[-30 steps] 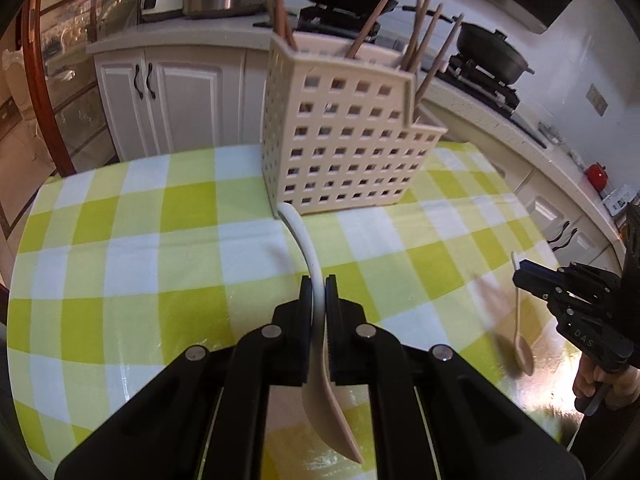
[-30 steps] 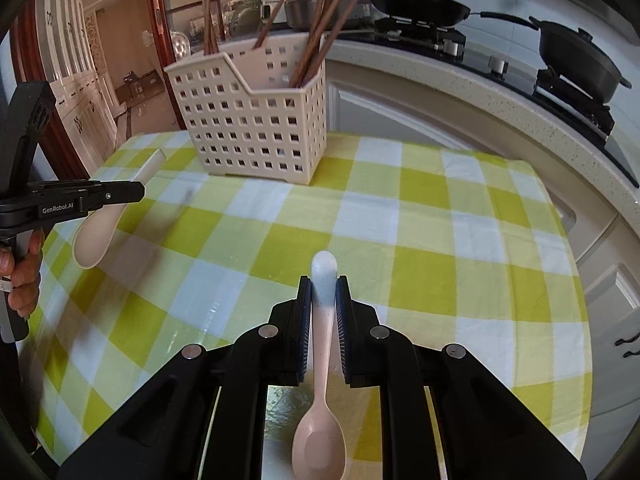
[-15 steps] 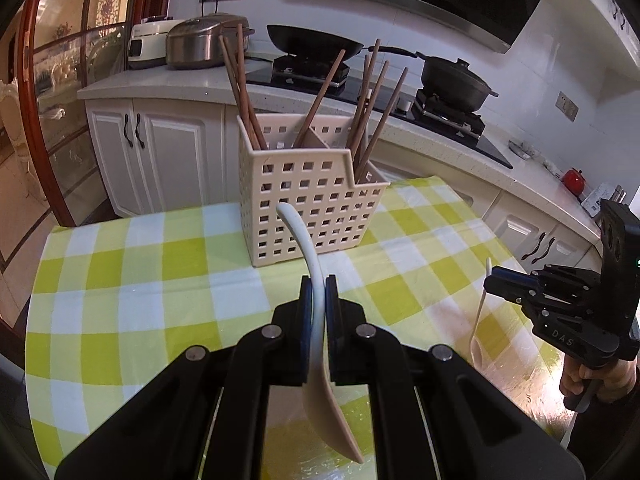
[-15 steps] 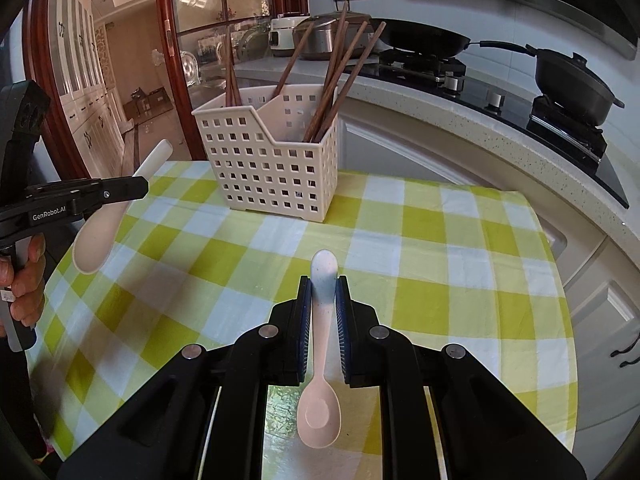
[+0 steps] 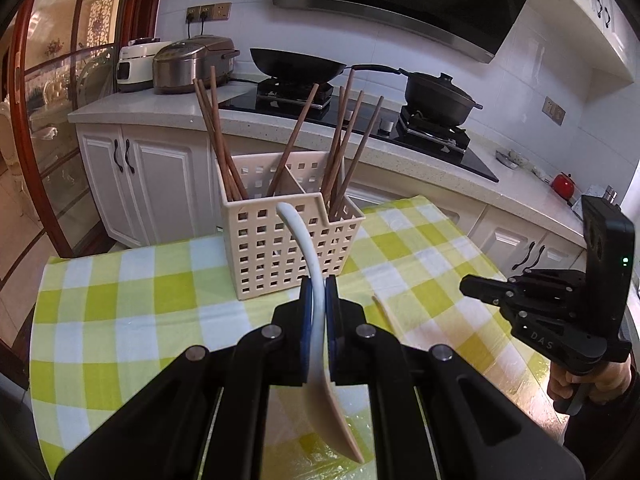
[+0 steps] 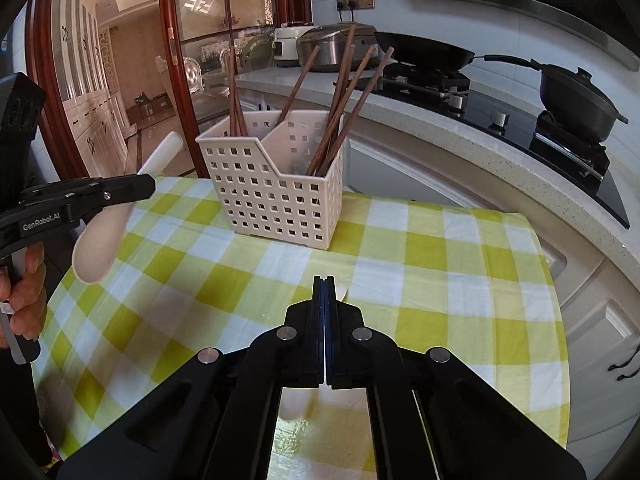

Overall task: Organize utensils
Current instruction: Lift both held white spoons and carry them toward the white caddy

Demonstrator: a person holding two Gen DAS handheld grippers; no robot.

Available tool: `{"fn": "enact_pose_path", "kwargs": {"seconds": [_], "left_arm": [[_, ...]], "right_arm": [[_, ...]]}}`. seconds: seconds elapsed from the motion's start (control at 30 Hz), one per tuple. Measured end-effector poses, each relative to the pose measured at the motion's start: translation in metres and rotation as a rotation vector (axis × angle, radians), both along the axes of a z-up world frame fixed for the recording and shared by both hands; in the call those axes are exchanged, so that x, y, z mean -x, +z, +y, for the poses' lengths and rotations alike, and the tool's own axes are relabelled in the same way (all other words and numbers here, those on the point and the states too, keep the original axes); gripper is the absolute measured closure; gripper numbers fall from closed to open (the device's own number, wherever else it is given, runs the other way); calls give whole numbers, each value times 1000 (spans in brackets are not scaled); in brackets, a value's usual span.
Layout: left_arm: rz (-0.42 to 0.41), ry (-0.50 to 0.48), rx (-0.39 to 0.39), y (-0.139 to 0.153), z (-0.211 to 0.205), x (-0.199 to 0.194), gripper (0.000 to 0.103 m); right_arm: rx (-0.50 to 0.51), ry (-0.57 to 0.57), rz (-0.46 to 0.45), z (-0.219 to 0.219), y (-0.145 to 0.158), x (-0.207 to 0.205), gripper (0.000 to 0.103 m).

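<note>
A cream perforated utensil basket with several brown chopsticks stands at the far side of the yellow-checked table. My left gripper is shut on a white-handled beige spoon, held above the table in front of the basket. My right gripper has its jaws fully together; a small beige spoon shows blurred just beside and below them, no longer between the pads. The basket, the left gripper and its spoon also show in the right wrist view.
Behind the table runs a kitchen counter with rice cookers, a wok and a black pot on the hob. The right gripper hovers at the table's right edge. White cabinets stand behind.
Both grippers rose and pulled back from the table. The small spoon that sat between my right gripper's pads has slipped out; the pads have closed together. The left still holds its spoon.
</note>
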State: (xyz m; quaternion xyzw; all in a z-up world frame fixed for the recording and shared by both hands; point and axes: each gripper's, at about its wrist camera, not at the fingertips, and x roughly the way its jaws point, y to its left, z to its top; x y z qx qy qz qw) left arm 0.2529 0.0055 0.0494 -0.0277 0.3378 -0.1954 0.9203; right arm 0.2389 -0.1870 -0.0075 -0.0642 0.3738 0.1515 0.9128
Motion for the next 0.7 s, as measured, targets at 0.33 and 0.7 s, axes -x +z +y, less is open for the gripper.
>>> {"fn": "enact_pose_path", "kwargs": {"seconds": [0.33,0.7], "left_arm": [[26,-18,3,-13,-3,0,97],[40,-25,13,-21,0,-2,97]], "right_arm": [[-65,-77,232,1,-70,-36,60],[103,-101,206,33,-94,-68,79]]}}
